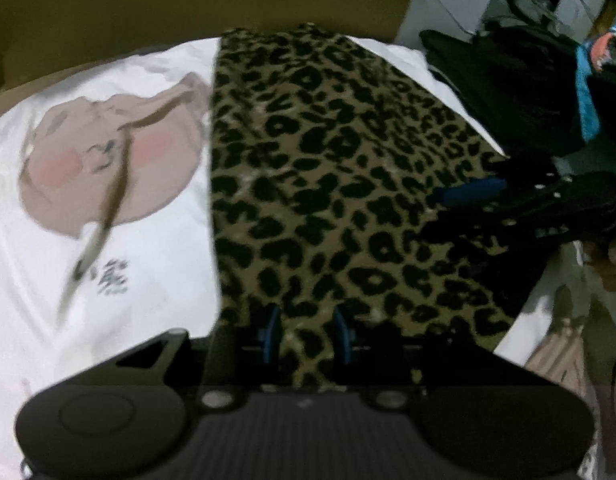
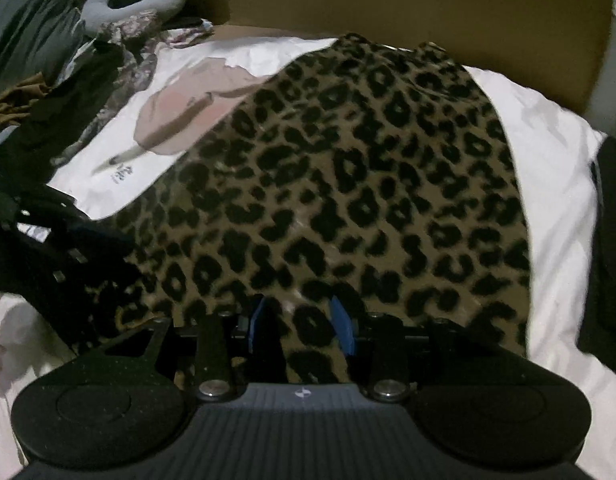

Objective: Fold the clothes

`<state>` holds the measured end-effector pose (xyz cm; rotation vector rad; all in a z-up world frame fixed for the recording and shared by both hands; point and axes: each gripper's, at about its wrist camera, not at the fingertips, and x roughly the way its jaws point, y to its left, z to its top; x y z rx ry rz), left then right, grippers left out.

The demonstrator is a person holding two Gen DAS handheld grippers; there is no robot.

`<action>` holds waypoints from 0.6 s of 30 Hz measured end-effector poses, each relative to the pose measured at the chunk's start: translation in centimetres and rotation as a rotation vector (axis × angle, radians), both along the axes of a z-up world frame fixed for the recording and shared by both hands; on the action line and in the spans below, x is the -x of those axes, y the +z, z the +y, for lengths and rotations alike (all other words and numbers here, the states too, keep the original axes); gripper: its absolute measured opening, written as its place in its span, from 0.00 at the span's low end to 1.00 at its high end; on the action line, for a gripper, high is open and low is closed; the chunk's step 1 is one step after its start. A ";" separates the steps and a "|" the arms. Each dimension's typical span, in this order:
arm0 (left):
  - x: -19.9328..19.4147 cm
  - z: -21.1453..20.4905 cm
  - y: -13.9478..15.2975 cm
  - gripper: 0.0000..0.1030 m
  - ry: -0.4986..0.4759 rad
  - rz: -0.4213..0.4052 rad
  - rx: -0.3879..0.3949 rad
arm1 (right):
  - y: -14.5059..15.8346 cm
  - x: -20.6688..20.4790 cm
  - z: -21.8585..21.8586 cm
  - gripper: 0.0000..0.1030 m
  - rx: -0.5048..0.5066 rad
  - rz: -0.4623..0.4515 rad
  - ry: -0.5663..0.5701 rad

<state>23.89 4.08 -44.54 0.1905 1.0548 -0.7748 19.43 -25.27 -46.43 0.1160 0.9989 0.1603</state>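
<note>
The leopard-print garment (image 1: 328, 168) lies folded lengthwise over a white T-shirt (image 1: 107, 240) (printed with a pink cartoon face). The left gripper (image 1: 306, 332) and the right gripper (image 2: 300, 326) both hover at its near edge, jaws spread, pinching nothing.

A bedroom in a lived-in home, with the bed serving as a folding surface. A white bedsheet (image 1: 155, 320) printed with a large cartoon rabbit face (image 1: 111, 152) covers the mattress, and a leopard-print garment (image 2: 340, 200) lies spread across it. Behind the bed rises a plain tan headboard or wall panel (image 2: 408, 4). A grey neck pillow (image 2: 135, 0) and a grey cushion (image 2: 23, 28) sit at the far corner, beside a loose heap of patterned and brown clothes (image 2: 119, 52). On the other side, dark garments and a blue-trimmed bag (image 1: 548, 92) are piled up. Lighting is dim and indoor.
</note>
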 end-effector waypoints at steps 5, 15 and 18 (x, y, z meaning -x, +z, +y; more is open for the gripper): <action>0.1 1.9 0.3 0.31 0.040 0.023 -0.022 | 0.0 1.9 -1.3 0.41 0.015 0.018 -0.023; -2.0 1.0 2.9 0.31 0.108 -0.040 0.053 | 2.7 1.6 -3.9 0.41 0.018 -0.047 -0.089; -2.9 -0.3 3.4 0.30 0.114 -0.060 0.082 | 2.5 0.1 -3.8 0.41 0.029 -0.063 -0.081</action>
